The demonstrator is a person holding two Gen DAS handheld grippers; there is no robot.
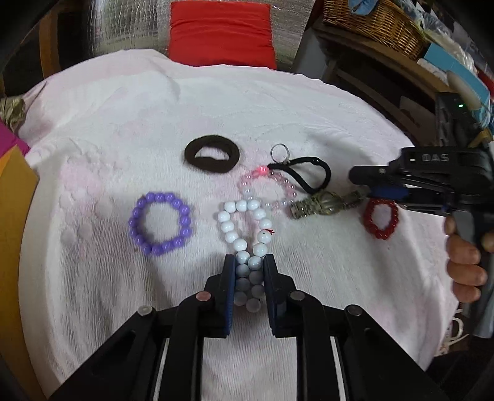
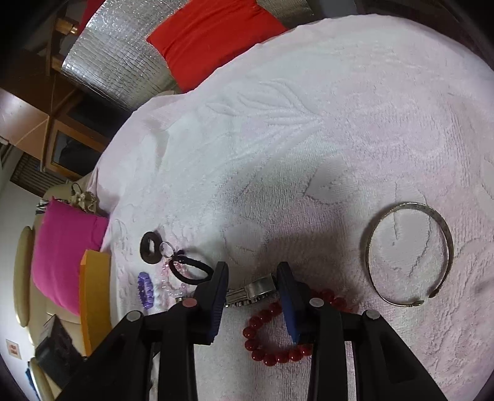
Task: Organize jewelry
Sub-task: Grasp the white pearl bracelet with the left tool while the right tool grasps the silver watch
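Note:
My left gripper (image 1: pixel 249 262) is shut on a white bead bracelet (image 1: pixel 244 222), squeezed into a long loop on the pale pink towel (image 1: pixel 154 108). A purple bead bracelet (image 1: pixel 160 222) lies to its left. A clear pink bead bracelet (image 1: pixel 267 191), a metal watch (image 1: pixel 324 205) and a red bead bracelet (image 1: pixel 380 218) lie to the right. My right gripper (image 2: pixel 252 277) is open, its jaws on either side of the watch (image 2: pixel 253 291), above the red bracelet (image 2: pixel 271 336). A silver bangle (image 2: pixel 409 253) lies to its right.
A thick dark hair tie (image 1: pixel 212 154), a thin black hair tie (image 1: pixel 304 174) and a metal ring (image 1: pixel 279 152) lie further back. A red cushion (image 1: pixel 220 32) sits beyond the towel. A wicker basket (image 1: pixel 376 21) and shelf stand at the right. A magenta cushion (image 2: pixel 66 262) lies left.

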